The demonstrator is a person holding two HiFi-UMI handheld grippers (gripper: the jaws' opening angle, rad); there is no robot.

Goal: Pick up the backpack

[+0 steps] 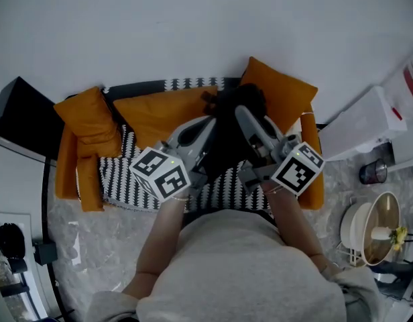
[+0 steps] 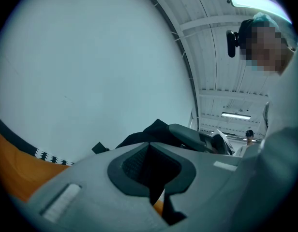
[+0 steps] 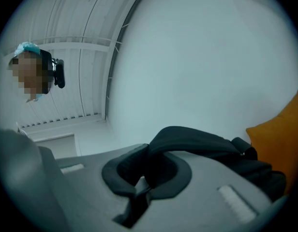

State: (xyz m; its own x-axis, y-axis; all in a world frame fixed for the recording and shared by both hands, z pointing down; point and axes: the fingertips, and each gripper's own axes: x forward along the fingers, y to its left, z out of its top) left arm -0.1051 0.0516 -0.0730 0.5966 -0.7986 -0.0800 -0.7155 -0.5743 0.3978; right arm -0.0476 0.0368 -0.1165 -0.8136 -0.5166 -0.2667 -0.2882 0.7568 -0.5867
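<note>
**2 claws on the backpack, lift nearly made**

Most of the head view is filled by the sofa (image 1: 69, 173), with its orange cushions (image 1: 89, 116) and a black-and-white patterned throw (image 1: 119, 180) over the seat. In front of its back, about mid-sofa, is the backpack (image 1: 226, 133), caught between my 2 claws. I judge it to be held up off the seat rather than resting there, though from this steep angle I cannot see a gap under it.

The grasp looks done on both sides. What I think is left is to bring the bag fully clear of the sofa and hold it steady. The task sentence names no place to put it.

The backpack is black and soft. It sags into a rumpled lump with no firm shape, and I can make out no zips or pockets.

The left claw (image 1: 208, 126) reaches in at the bag's left side. In its own view the left claw (image 2: 151, 164) has its jaws nearly together, with dark fabric in the notch between them, so I read it as clamped on the bag. The right claw (image 1: 244, 114) comes in from the other side. Its view shows the jaws of the right claw (image 3: 146, 172) pinched tight on a broad black strap (image 3: 197, 139), which arches up out of the pads and runs back to the bag.
</note>
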